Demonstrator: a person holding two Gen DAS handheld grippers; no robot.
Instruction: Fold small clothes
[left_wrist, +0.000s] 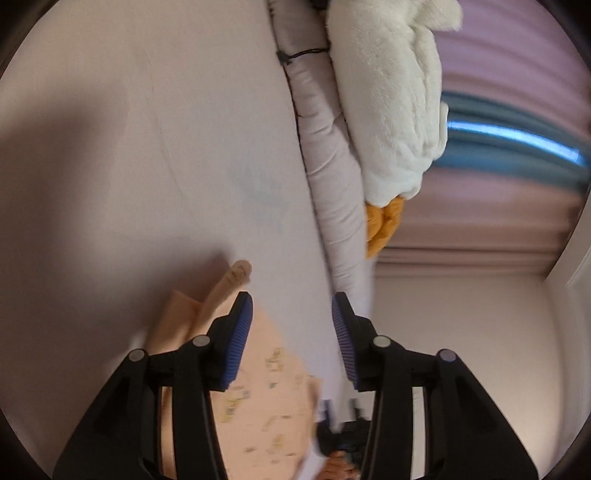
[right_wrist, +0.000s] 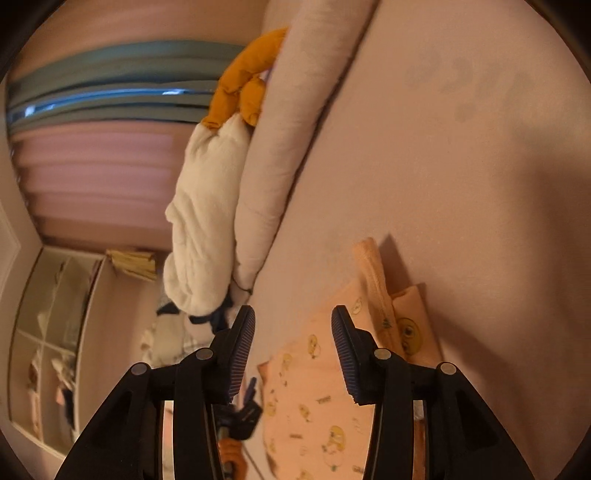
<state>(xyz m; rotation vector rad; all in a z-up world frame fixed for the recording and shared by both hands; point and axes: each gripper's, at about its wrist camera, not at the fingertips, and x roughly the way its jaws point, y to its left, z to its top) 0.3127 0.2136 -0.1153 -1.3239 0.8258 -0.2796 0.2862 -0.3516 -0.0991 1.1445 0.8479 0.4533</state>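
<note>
A small peach garment with yellow cartoon prints lies on the pale pink bed sheet. One narrow folded part sticks out past it. My left gripper hovers just over the garment's edge, open, with nothing between its blue pads. In the right wrist view the same garment lies below my right gripper, which is also open and holds nothing. Each view shows the other gripper low in the frame: the right one and the left one, with a hand behind it.
A long padded roll runs along the bed's edge, with a white plush toy with orange feet lying against it. Beyond are pink and blue curtains and a shelved cupboard. Bare sheet stretches past the garment.
</note>
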